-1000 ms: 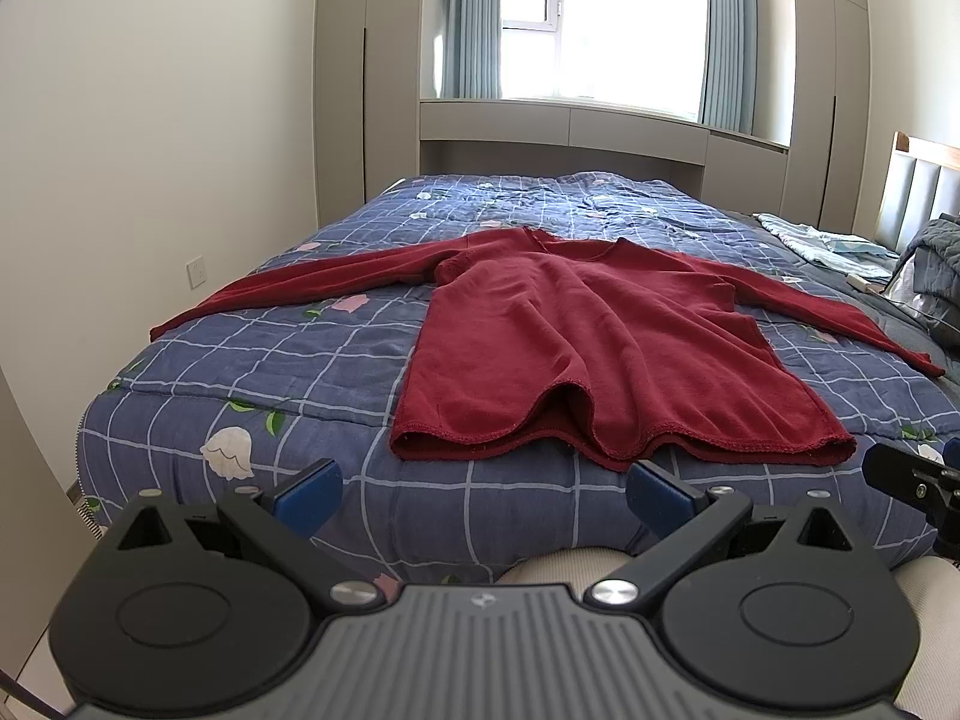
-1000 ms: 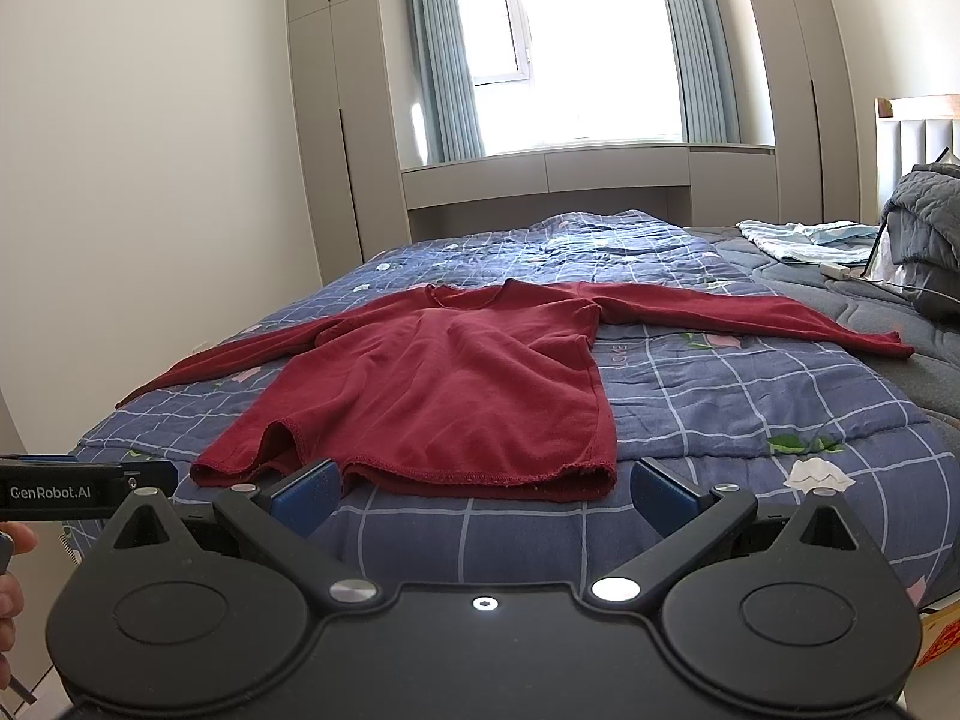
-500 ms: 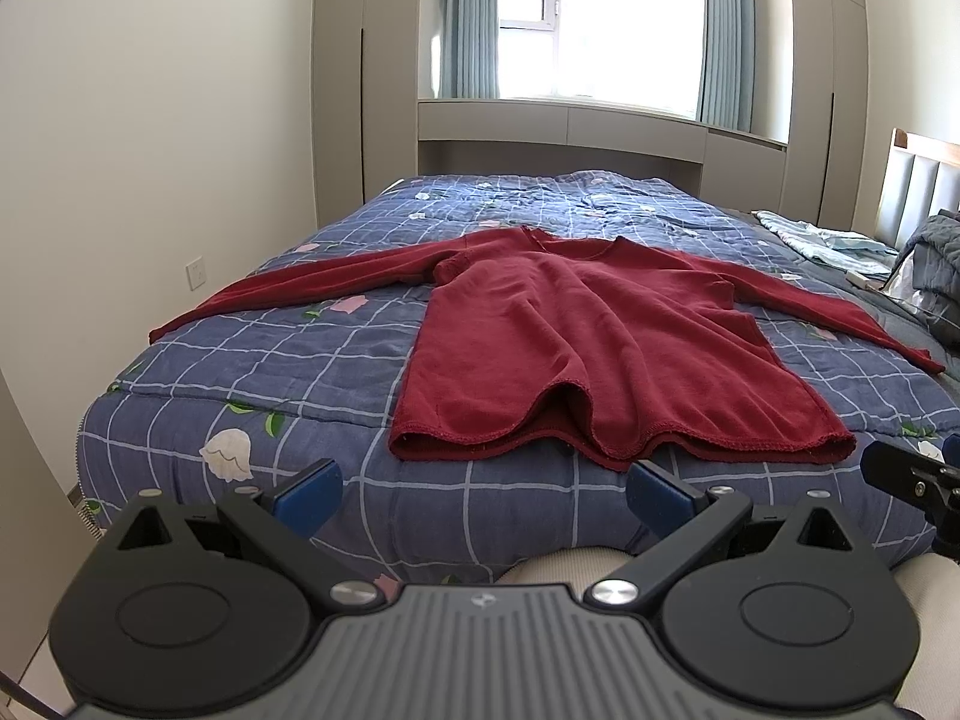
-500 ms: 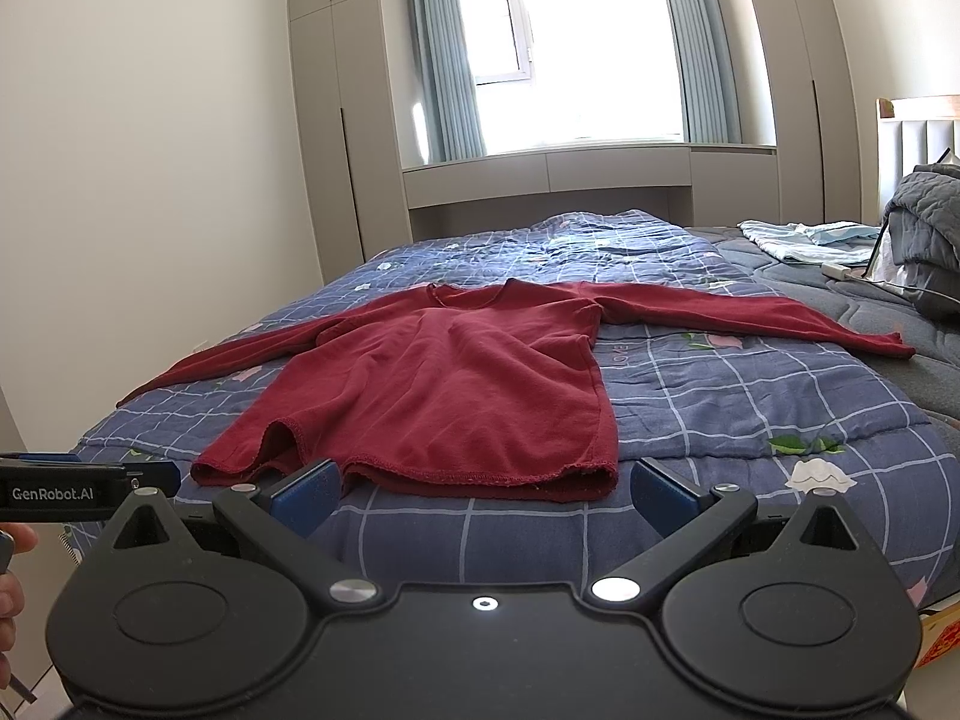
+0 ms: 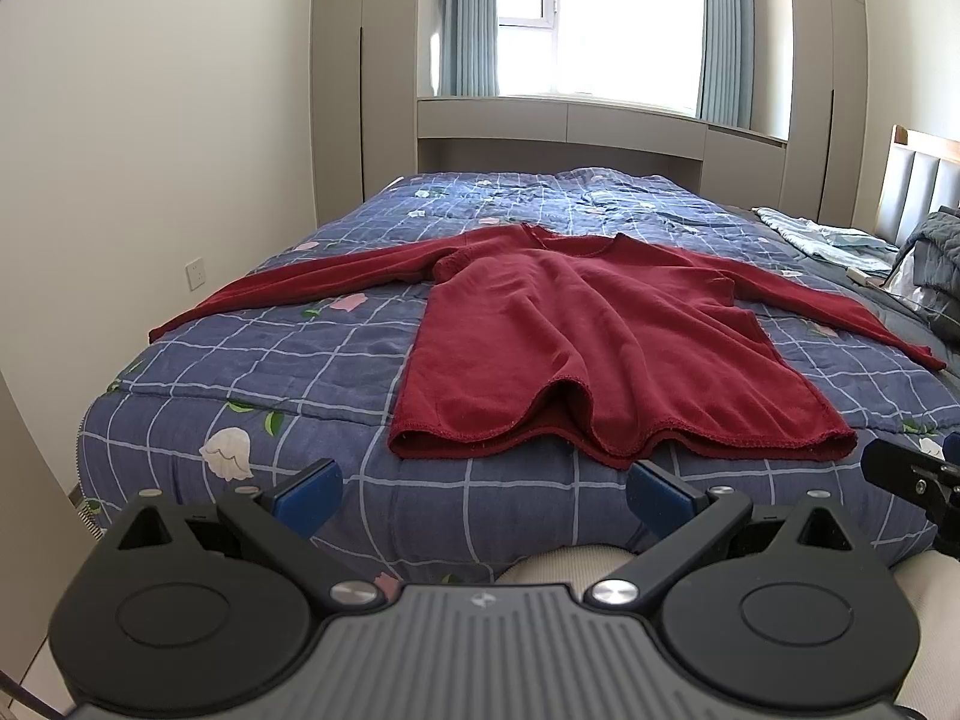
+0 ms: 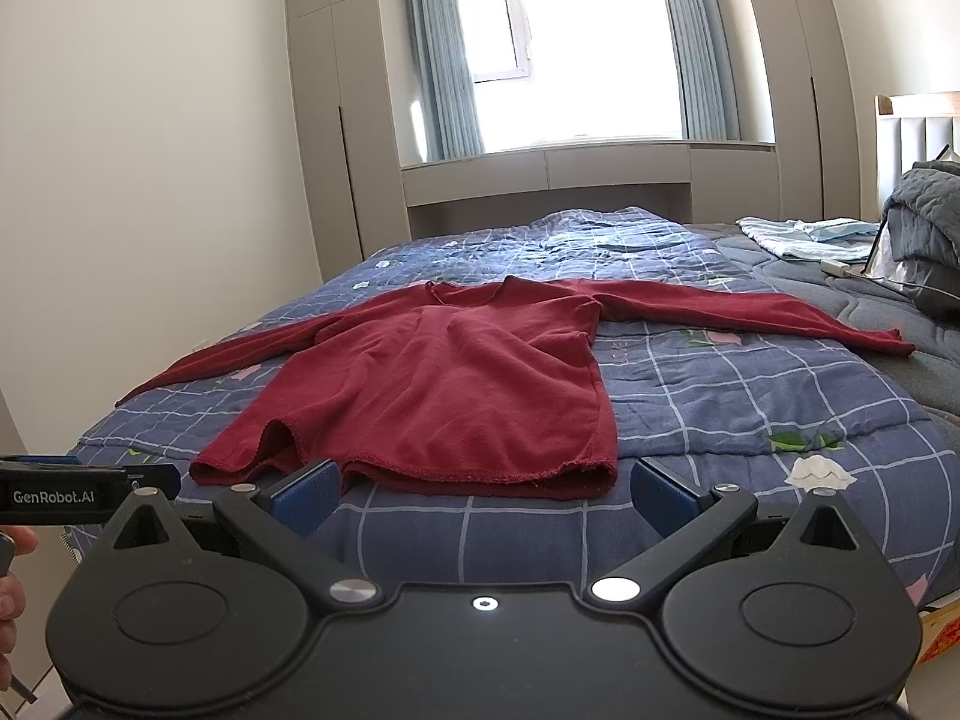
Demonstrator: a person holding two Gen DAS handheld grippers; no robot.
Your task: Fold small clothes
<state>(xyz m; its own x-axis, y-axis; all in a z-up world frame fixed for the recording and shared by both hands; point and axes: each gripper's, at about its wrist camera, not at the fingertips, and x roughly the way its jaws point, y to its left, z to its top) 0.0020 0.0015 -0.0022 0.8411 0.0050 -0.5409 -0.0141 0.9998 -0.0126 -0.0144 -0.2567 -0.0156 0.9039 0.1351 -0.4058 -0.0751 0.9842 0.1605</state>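
A dark red long-sleeved top (image 5: 576,348) lies flat on the bed, hem toward me, both sleeves spread out to the sides; it also shows in the right wrist view (image 6: 456,396). My left gripper (image 5: 483,492) is open and empty, held just short of the bed's near edge below the hem. My right gripper (image 6: 483,495) is open and empty too, just short of the hem. Neither touches the cloth. The hem is rumpled into a raised fold near its middle.
The bed has a blue checked quilt (image 5: 270,360) with flower prints. A grey blanket (image 6: 924,228) and light blue clothes (image 6: 804,237) lie at the far right. A wall (image 5: 120,180) runs along the left; wardrobes and a window stand behind.
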